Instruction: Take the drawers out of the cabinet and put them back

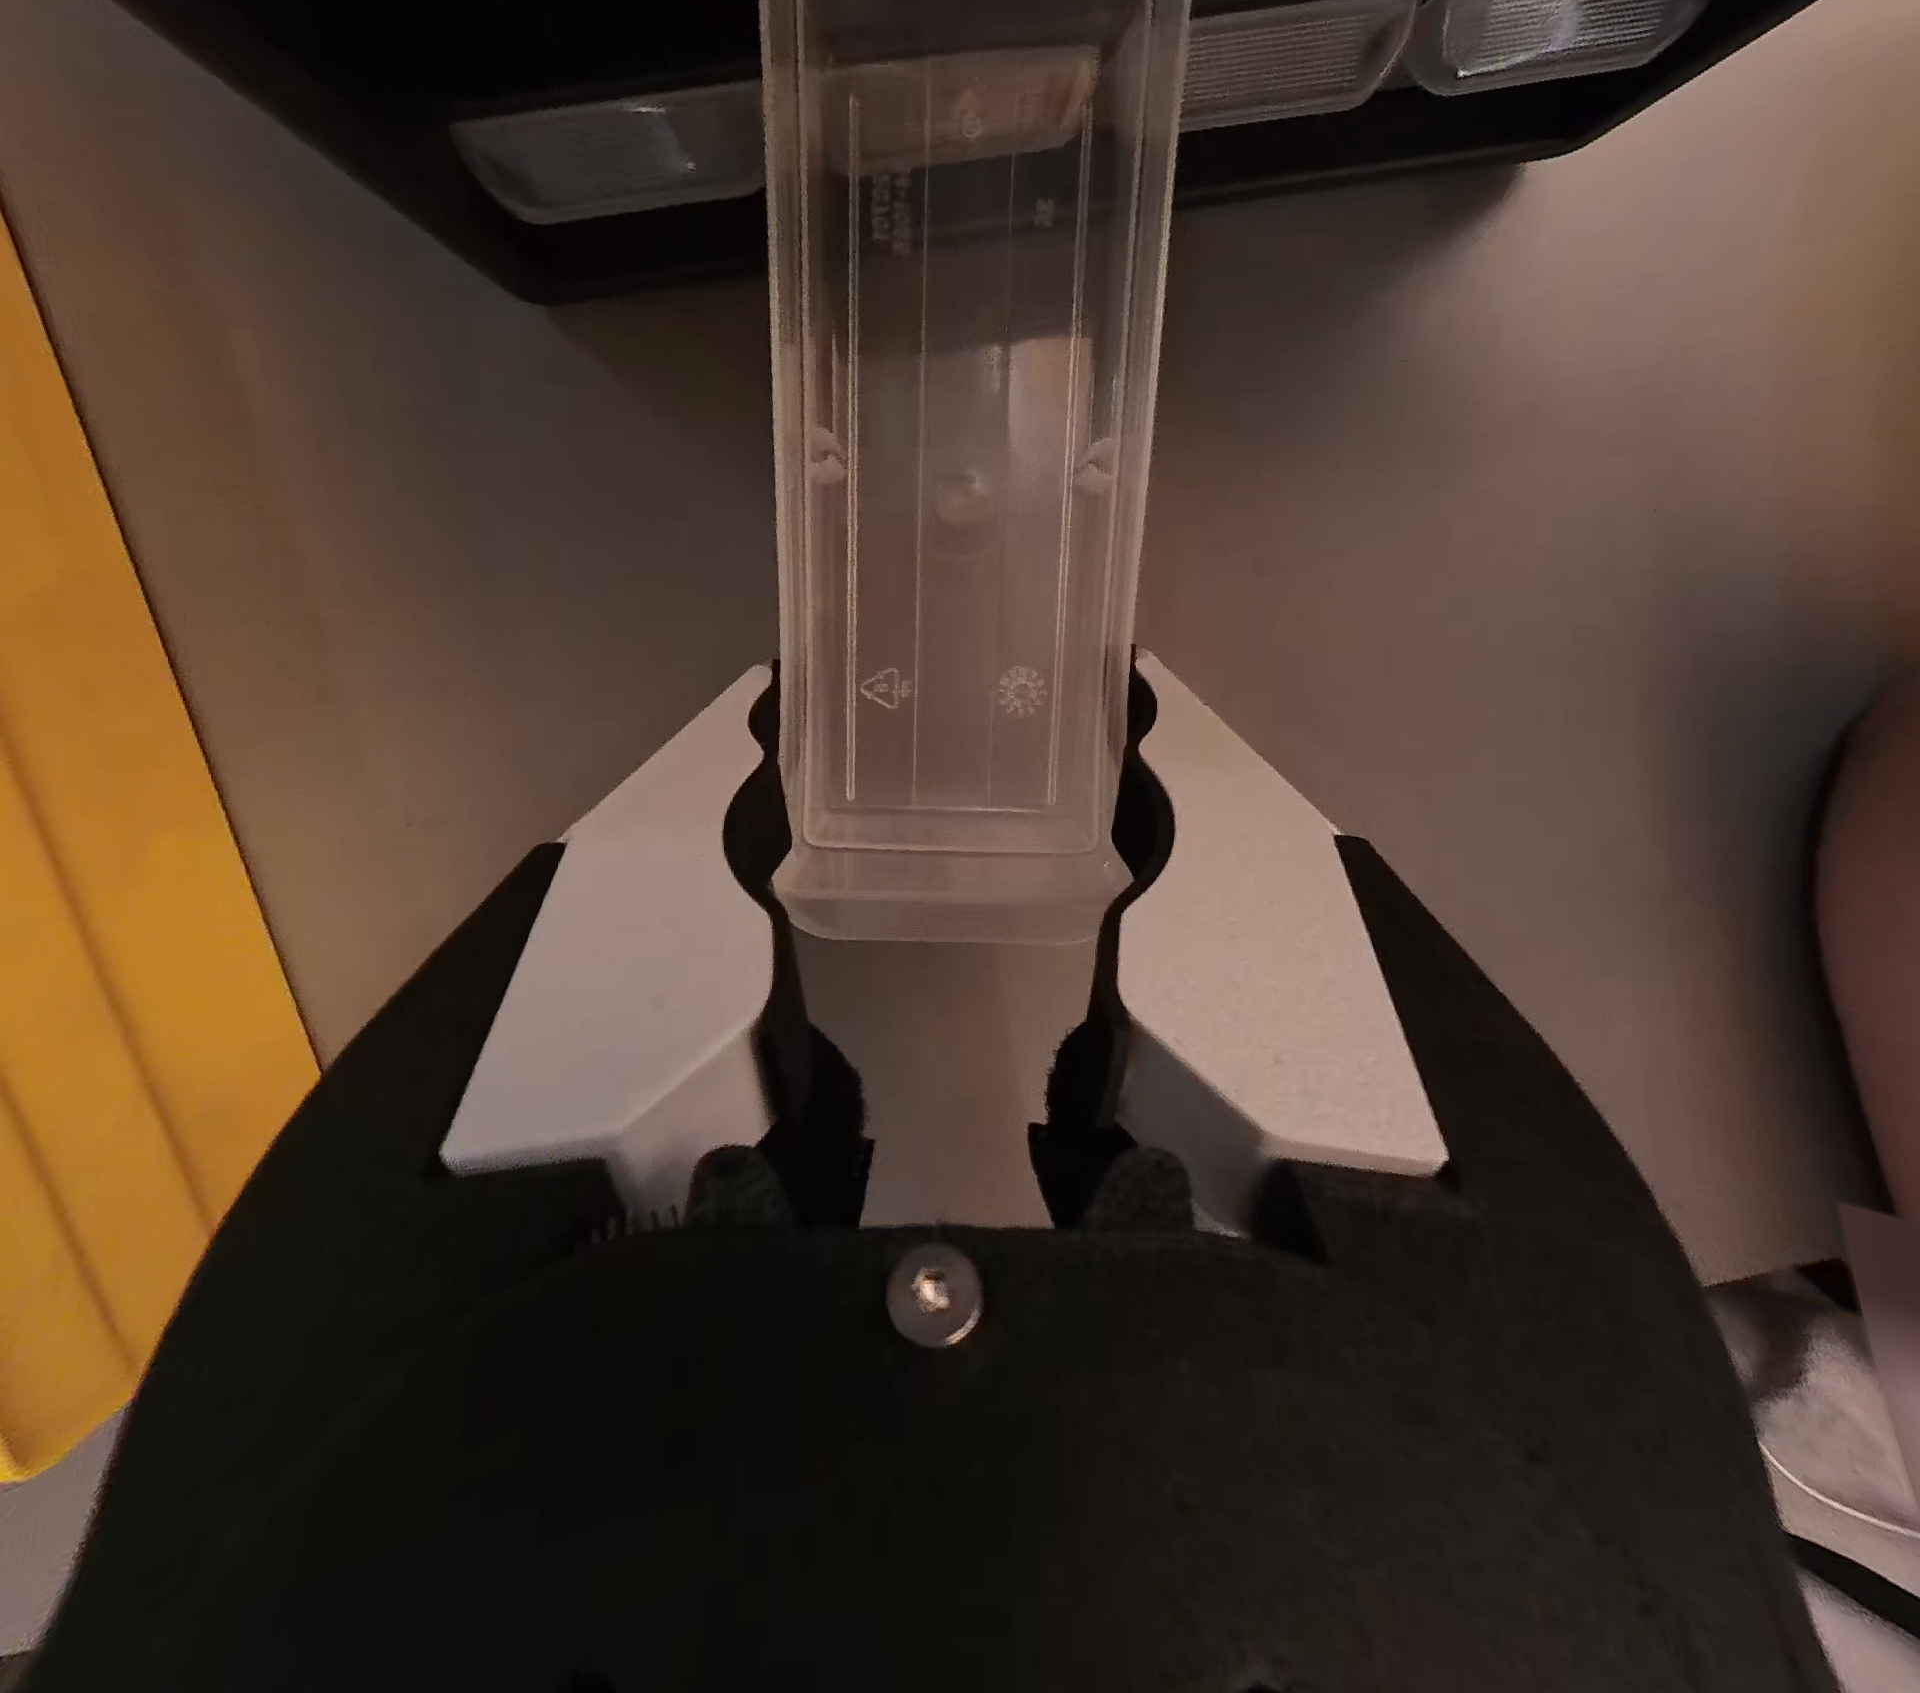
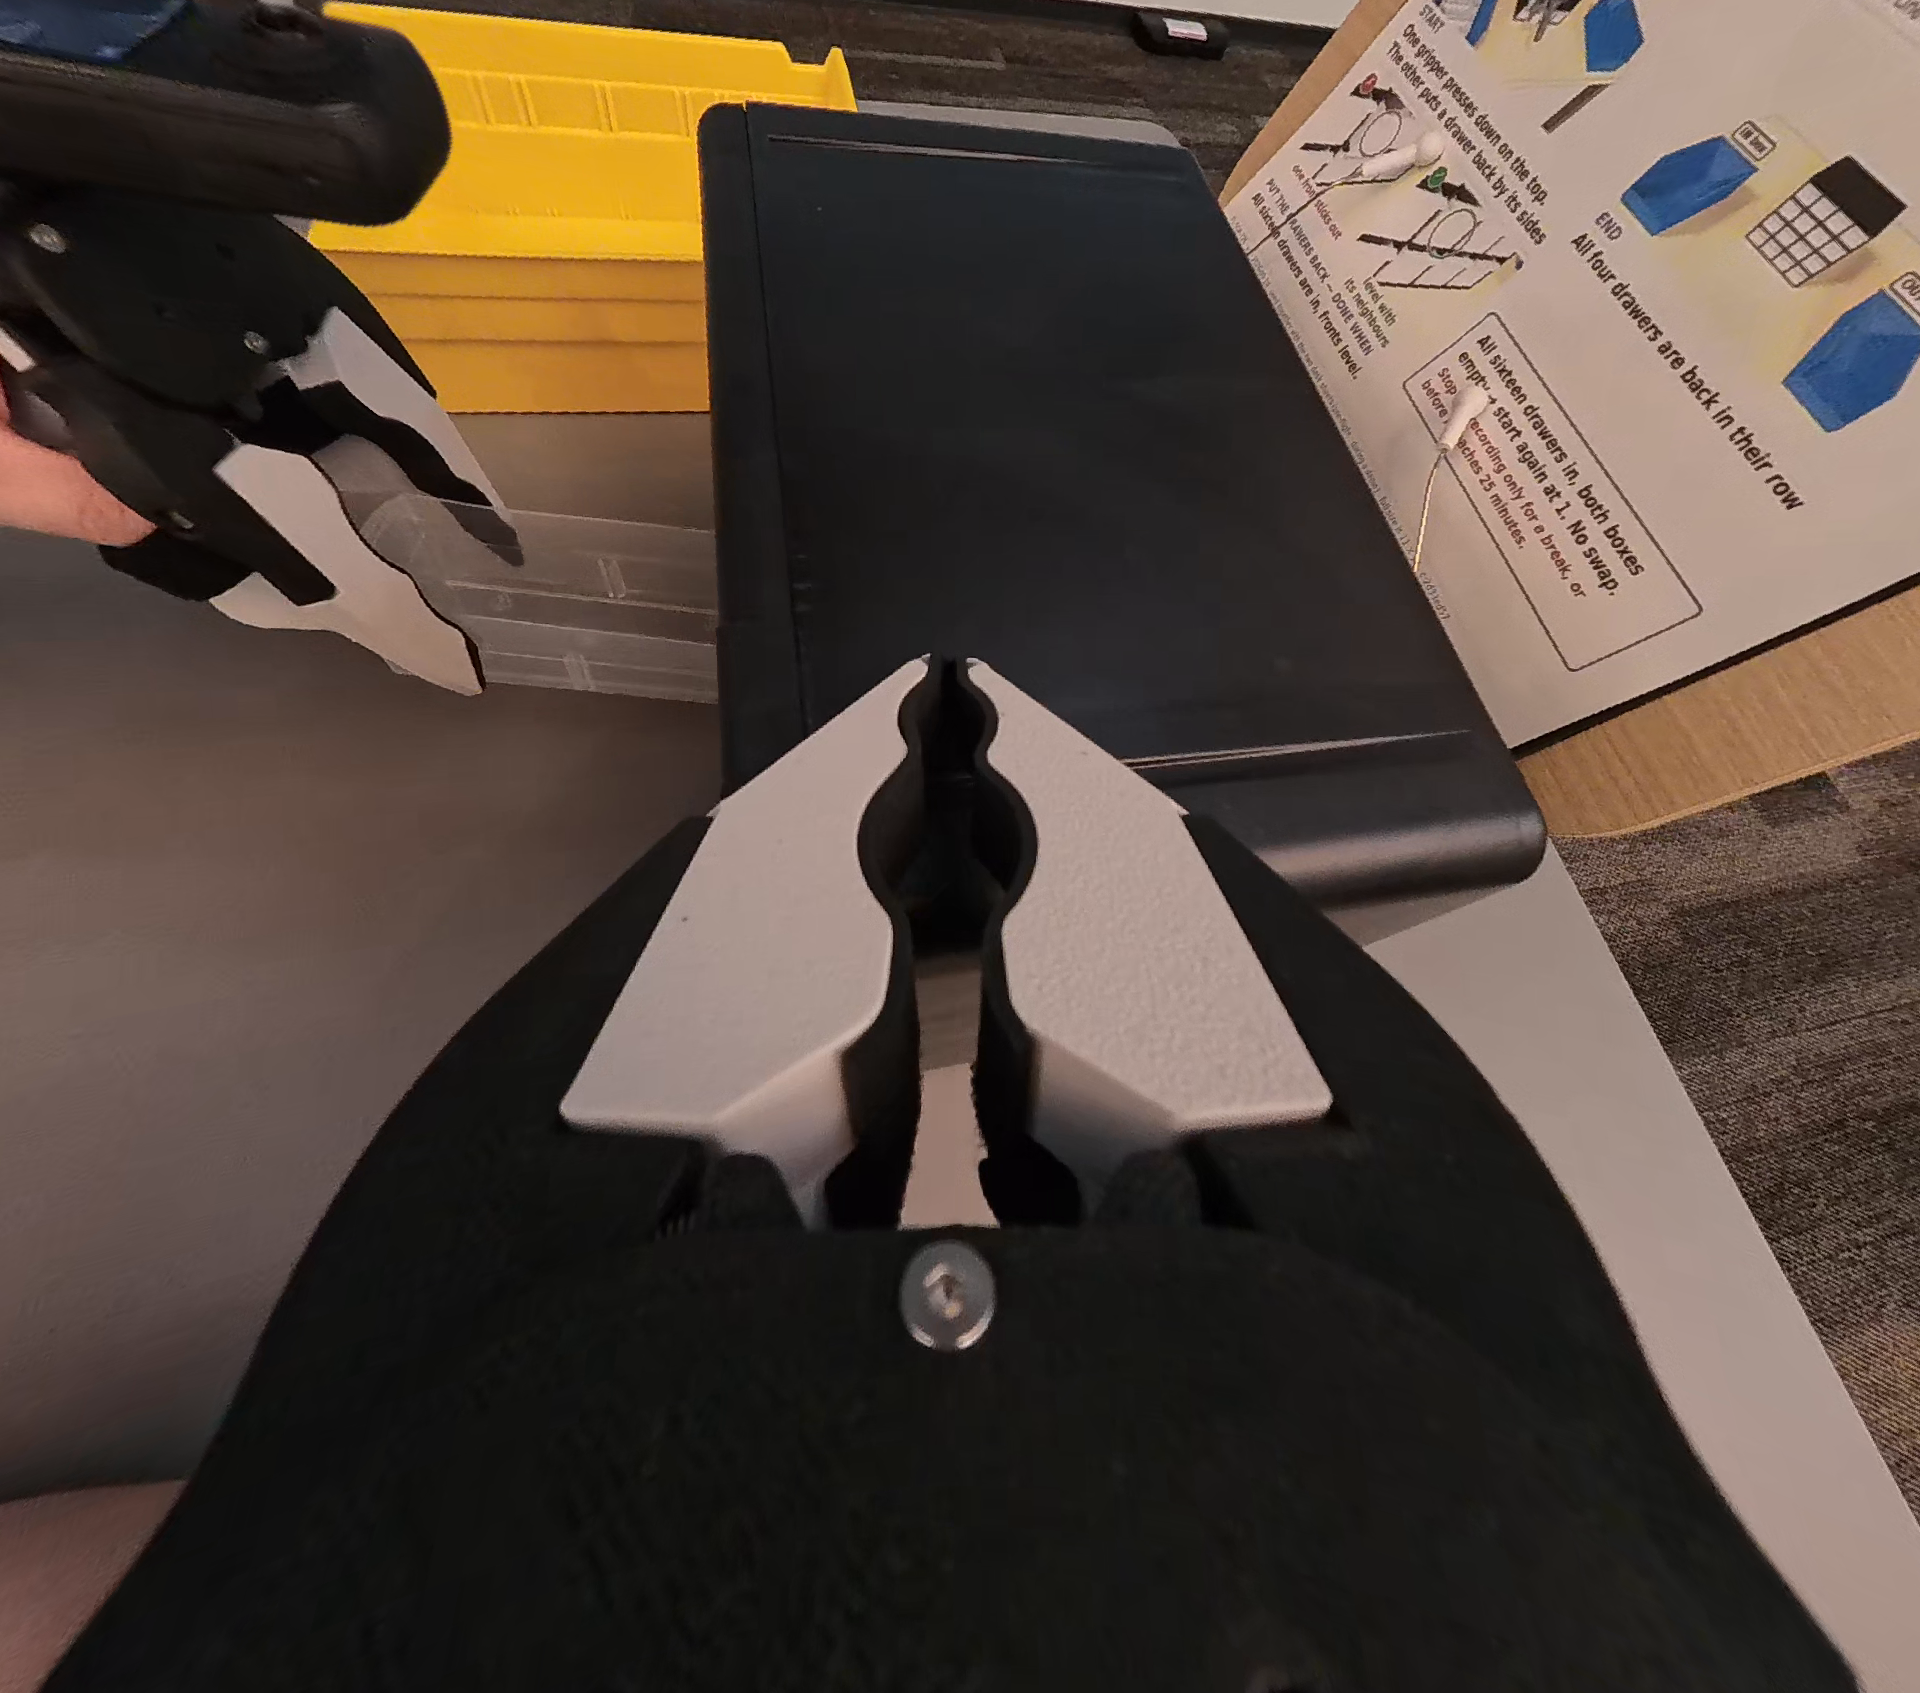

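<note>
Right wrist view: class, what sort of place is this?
Probably an office or lab set up for recording: a grey table, carpeted floor, and an instruction poster propped beside the black cabinet.

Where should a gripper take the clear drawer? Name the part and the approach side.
Grip the clear drawer across its two long side walls at the near end, coming end-on from the front. It is narrow with flat parallel sides, and the left gripper already holds it so.
</note>
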Tool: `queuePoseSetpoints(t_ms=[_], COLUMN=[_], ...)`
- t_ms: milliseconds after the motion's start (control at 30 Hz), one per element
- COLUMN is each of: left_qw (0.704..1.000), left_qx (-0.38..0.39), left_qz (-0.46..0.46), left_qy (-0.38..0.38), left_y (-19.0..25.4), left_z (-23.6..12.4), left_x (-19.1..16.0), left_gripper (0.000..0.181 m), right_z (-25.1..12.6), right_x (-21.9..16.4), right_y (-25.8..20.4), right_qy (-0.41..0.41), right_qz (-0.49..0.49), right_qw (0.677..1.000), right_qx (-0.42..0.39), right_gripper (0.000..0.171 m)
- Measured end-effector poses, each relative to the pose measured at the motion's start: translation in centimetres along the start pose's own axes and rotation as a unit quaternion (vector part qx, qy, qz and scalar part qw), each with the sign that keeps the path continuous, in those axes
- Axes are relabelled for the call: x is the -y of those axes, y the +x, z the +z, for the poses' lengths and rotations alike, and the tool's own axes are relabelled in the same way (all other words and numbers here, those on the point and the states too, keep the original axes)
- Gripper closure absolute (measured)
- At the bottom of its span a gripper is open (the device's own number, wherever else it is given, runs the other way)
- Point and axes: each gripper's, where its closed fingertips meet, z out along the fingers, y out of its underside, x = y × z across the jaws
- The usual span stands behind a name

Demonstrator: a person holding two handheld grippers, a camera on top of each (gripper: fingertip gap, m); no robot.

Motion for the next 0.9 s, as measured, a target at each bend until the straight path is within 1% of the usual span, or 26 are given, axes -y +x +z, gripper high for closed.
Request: queuePoseSetpoints(t_ms=[300,567,733,900], left_qw=[1.0,0.999,0.999,0.998], left_qx=[0.013,0.031,0.036,0.054], left_qz=[-0.004,-0.022,-0.034,-0.036], left_qy=[-0.001,-0.019,-0.009,0.012], left_y=[0.1,0.0,0.3,0.2], left_z=[-0.4,-0.8,-0.6,0.9], left_x=[0.4,0.7,1.8,3.6], left_gripper=[0.12,0.12,0.12,0.119], right_z=[0.0,0.0,0.0,0.0], right_x=[0.0,0.0,0.0,0.0], right_y=[0.0,0.0,0.0,0.0], right_qy=[0.003,0.006,0.008,0.009], right_qz=[0.001,0.003,0.004,0.003], right_qw=[1.0,1.0,1.0,1.0], right_qx=[0.003,0.007,0.009,0.01], right_gripper=[0.171,0.171,0.171,0.171])
